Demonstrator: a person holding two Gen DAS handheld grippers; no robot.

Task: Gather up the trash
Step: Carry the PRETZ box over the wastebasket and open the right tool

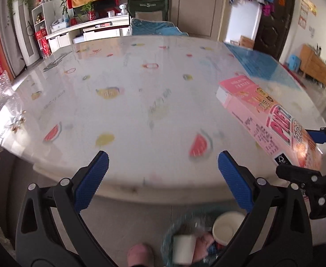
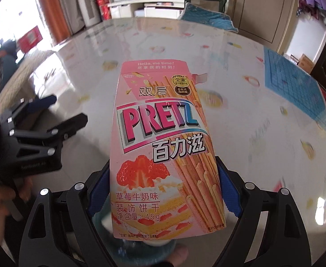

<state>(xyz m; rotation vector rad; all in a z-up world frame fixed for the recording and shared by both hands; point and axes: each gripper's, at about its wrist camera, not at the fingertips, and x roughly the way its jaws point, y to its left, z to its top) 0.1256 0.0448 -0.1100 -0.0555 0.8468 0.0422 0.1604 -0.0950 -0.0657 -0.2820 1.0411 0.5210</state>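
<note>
My right gripper [image 2: 163, 191] is shut on a pink Pretz snack box [image 2: 163, 138], holding it by its lower end above the table's near edge; its top flap is open. The same box [image 1: 272, 120] shows at the right of the left wrist view, with the right gripper [image 1: 307, 153] clamped on it. My left gripper [image 1: 163, 169] is open and empty, over the table's near edge. Below it on the floor stands a trash bin [image 1: 174, 229] with a white paper cup [image 1: 225, 229] and other rubbish inside. The left gripper [image 2: 58, 113] shows at the left of the right wrist view.
The table [image 1: 140, 102] has a glossy fruit-print cover. A blue mat [image 2: 296, 82] lies at its right side. A clear plastic wrapper [image 1: 13, 113] lies at the left edge. A chair with a blue cushion [image 1: 154, 26] stands behind the table. A foot in a pink slipper [image 1: 140, 253] is beside the bin.
</note>
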